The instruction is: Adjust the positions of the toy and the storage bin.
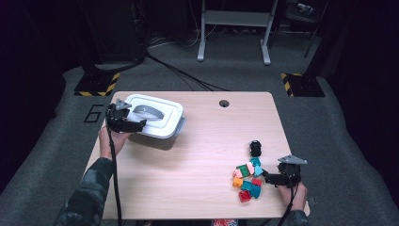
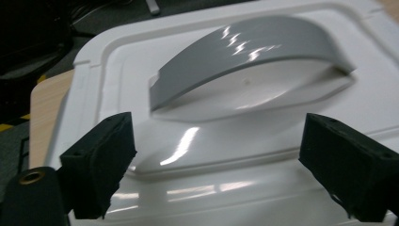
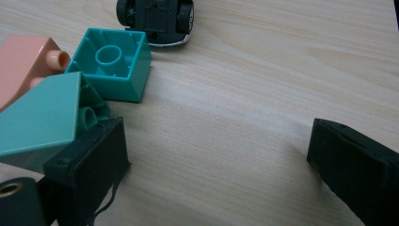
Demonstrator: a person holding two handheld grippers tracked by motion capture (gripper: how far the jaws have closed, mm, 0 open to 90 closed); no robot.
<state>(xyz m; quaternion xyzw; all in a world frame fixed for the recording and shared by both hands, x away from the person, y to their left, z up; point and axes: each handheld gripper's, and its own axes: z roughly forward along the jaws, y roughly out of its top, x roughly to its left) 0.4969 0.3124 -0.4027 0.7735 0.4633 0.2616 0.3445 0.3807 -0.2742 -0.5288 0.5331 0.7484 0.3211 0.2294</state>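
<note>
The white plastic storage box (image 1: 160,123) is stood at the far left of the light wood-grain bench (image 1: 197,155), lid on, so that its arched grey handle (image 2: 249,52) is offered upward to whatever comes at it from the person's side. The left tool (image 1: 134,125) is held level over the near edge of the white lid (image 2: 263,160), aimed at that handle. Its jaws are released and spread wide; nothing is gripped. In the left gripper view the two black pads (image 2: 101,160) are seen apart from the handle, which lies beyond them. A lid lift by the handle is judged to be the step in preparation.

Further right, a heap of coloured plastic building bricks (image 1: 248,178) is gathered near the front right edge, with a small black toy car (image 1: 255,148) just behind it. This loose stock is probably meant for the box.

The right tool (image 1: 268,178) is rested low against the heap's right side, jaws released and empty. One pad (image 3: 89,165) is set touching a tilted teal brick (image 3: 40,120); the other stands over bare wood. It appears parked until the lid is off.
</note>
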